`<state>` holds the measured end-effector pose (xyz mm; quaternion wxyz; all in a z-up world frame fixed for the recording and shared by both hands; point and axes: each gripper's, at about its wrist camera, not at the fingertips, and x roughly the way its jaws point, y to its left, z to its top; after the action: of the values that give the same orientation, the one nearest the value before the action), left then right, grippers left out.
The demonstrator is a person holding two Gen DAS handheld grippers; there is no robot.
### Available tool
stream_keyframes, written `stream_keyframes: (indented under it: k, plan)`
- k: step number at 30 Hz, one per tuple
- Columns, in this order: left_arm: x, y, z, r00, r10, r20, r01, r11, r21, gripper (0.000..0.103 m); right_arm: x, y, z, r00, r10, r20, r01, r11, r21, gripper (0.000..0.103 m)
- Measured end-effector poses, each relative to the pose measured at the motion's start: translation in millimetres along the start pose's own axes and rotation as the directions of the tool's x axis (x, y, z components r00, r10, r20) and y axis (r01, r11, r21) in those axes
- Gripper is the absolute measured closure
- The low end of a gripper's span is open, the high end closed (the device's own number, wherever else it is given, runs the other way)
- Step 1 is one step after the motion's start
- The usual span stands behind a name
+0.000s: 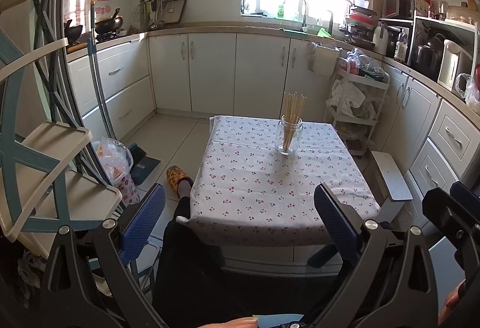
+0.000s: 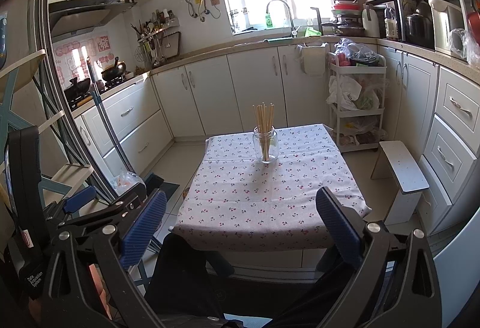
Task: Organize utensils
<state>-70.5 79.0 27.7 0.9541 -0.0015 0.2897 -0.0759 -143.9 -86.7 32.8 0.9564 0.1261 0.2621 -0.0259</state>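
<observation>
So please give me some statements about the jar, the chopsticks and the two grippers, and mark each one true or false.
1. The chopsticks stand upright inside the glass jar. True.
2. The jar lies on its side on the floor. False: it stands upright on the table, toward the far end.
3. The left gripper holds a chopstick. False: it is open and empty, on the near side of the table.
4. The right gripper is open, with nothing between its fingers. True.
5. The table is covered with a cloth printed with small cherries. True.
6. Loose chopsticks lie scattered on the cloth. False: all visible ones are in the jar.
</observation>
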Motion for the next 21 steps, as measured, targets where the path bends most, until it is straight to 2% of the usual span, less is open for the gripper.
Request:
stream_keyframes:
  k: [11, 13, 16, 19, 21]
  plan:
    - [5.6, 3.6, -9.6, 1.0, -0.012, -0.019, 0.012, 1.0, -0.01, 0.008, 0.1, 1.2, -0.6, 1.0, 0.0, 0.0, 0.0, 1.0, 0.0, 0.007]
    - [8.4, 6.5, -11.1, 0.999, -0.031, -0.03, 0.03, 0.999, -0.023, 0.008, 0.2, 0.9, -0.4, 1.0, 0.001, -0.001, -0.001, 1.0, 0.001, 0.007]
    - [7.2, 16.1, -14.7, 0.995, -0.095, -0.015, 0.093, 0.993, -0.07, 0.008, 1.2, 1.3, -2.1, 1.0, 0.002, -0.003, -0.002, 1.0, 0.001, 0.007]
    - [11.0, 16.7, -14.9, 0.997, -0.077, -0.031, 0.075, 0.995, -0.067, 0.008, 0.7, 1.8, -2.2, 1.0, 0.002, 0.002, -0.002, 1.0, -0.001, 0.007]
    - [9.5, 8.9, -17.7, 0.997, -0.067, -0.03, 0.066, 0.997, -0.028, 0.008, 1.6, 1.9, -2.8, 1.0, 0.001, 0.003, -0.001, 1.0, -0.004, 0.007]
